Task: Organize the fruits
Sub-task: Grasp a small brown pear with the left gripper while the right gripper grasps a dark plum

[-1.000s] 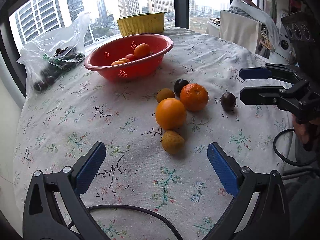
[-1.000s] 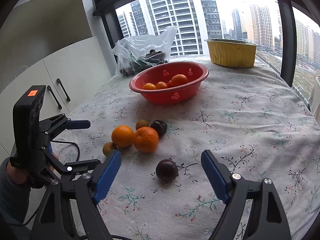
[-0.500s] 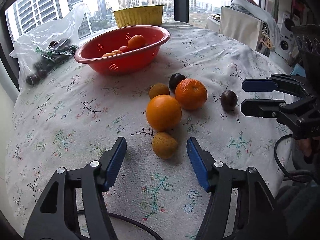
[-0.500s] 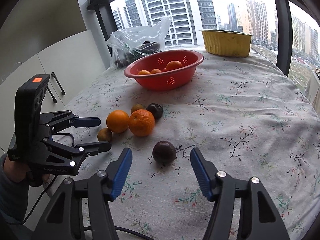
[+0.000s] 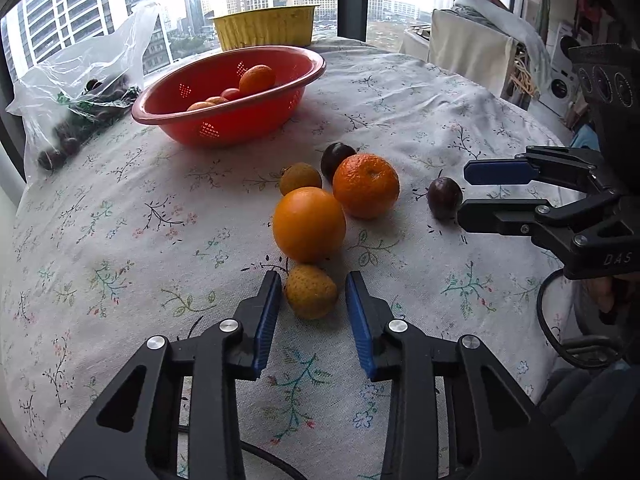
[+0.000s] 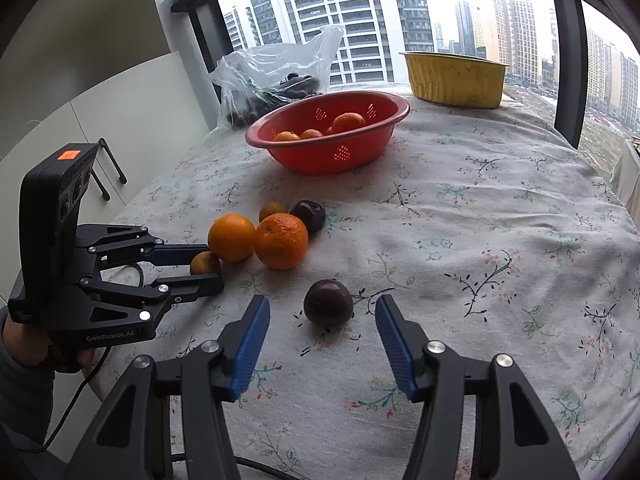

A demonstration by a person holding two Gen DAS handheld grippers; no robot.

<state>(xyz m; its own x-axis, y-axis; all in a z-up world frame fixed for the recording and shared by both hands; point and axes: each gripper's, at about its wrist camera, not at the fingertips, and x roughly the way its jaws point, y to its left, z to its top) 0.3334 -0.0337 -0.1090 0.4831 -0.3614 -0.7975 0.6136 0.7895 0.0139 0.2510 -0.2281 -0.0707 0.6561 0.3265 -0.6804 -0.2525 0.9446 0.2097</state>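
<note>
Your left gripper (image 5: 312,296) is closing its fingers (image 5: 267,312) around the small yellow fruit (image 5: 311,291). The fruit is sitting right between them on the desk (image 5: 120,216), just in front of the big orange (image 5: 309,223), and the pads are not pressing it yet. It is a bit longer from side to side, across the gap.

Your right gripper (image 6: 322,328) is closing too, with the dark plum (image 6: 328,301) between its fingers (image 6: 394,340), to the right of the big orange. They are standing fairly wide and not touching it.

The left gripper body is reading "GenRobot.AI". The right one is showing "DAS".
</note>
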